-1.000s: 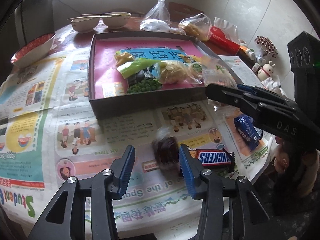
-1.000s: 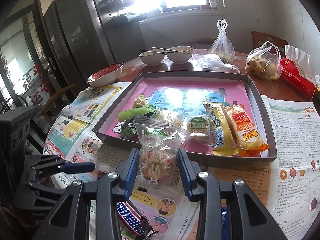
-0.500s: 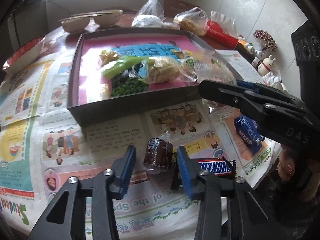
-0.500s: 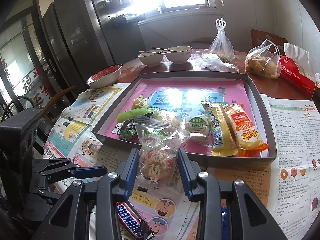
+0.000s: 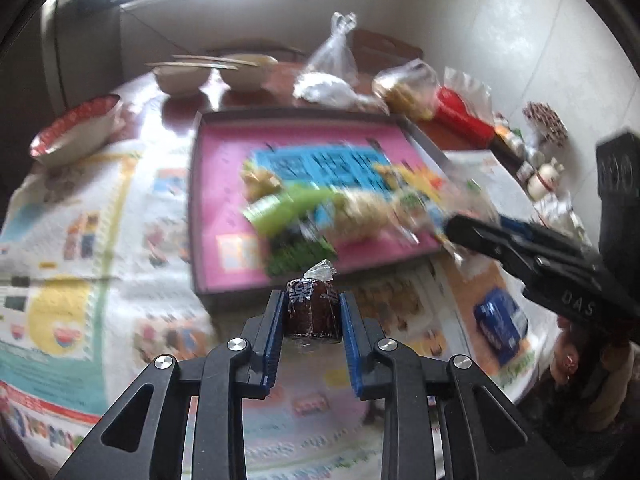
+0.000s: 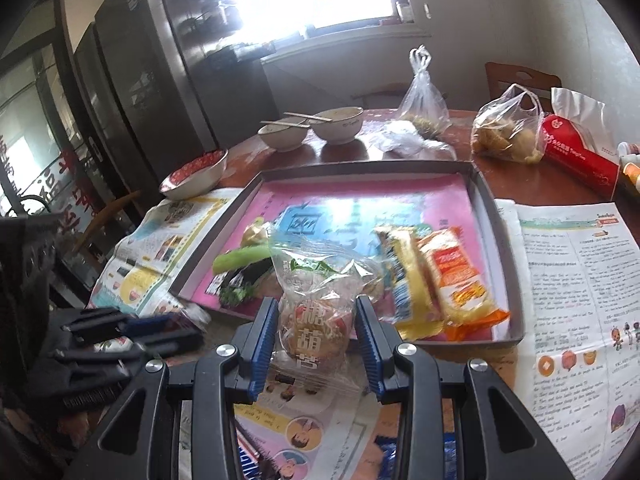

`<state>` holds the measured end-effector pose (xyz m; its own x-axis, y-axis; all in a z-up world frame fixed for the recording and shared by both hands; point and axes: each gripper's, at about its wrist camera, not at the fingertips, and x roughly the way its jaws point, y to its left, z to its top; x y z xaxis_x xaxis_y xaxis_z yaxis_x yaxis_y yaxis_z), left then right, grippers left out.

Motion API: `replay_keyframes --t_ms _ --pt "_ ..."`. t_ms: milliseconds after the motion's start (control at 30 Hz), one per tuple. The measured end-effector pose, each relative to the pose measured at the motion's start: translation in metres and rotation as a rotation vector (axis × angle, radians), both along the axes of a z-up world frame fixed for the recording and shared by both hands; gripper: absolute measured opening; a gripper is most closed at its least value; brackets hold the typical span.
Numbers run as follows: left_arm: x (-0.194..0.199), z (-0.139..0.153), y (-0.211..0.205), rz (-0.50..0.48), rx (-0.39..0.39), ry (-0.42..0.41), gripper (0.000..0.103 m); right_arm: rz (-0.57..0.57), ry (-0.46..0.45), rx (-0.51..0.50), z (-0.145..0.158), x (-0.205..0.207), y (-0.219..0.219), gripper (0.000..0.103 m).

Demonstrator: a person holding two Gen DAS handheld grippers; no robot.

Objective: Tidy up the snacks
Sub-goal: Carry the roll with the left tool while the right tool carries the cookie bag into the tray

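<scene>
1. Newspaper [image 6: 568, 280] covers a round table; a grey tray [image 6: 480, 188] with a pink lining sits on it.
2. Several snack packets [image 6: 440, 280] already lie in the tray.
3. Left gripper [image 5: 312, 316] has just closed on a dark wrapped cake [image 5: 312, 310], near the tray's front wall.
4. Right gripper [image 6: 316, 336] clamps a clear bagged bun [image 6: 316, 320] at the tray's front edge.
5. Left to do, likely: both held snacks, plus a blue pack [image 5: 500, 322] on the paper.

Motion blur smears the tray's snacks [image 5: 320, 208] (labels unreadable), and the blue packet [image 6: 416, 456] is cut off below.
</scene>
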<state>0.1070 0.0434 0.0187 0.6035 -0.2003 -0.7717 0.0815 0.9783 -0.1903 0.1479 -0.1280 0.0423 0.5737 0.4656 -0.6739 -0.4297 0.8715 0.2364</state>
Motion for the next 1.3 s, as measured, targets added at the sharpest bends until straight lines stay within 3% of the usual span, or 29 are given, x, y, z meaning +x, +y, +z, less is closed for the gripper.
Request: replay_keyframes --t_ms 367,767,1300 --pt "0.042 0.004 0.025 0.098 0.029 -0.006 0.028 -0.077 -0.009 -0.009 0.005 0.024 -0.021 0.039" --pt "0.065 -0.010 0.024 0.098 0.026 0.028 0.028 -0.148 0.009 -0.050 -0.006 0.044 -0.039 0.039" --pt "0.075 -0.013 0.027 0.096 0.021 0.044 0.028 -0.095 0.045 -0.077 -0.018 0.057 -0.017 0.039"
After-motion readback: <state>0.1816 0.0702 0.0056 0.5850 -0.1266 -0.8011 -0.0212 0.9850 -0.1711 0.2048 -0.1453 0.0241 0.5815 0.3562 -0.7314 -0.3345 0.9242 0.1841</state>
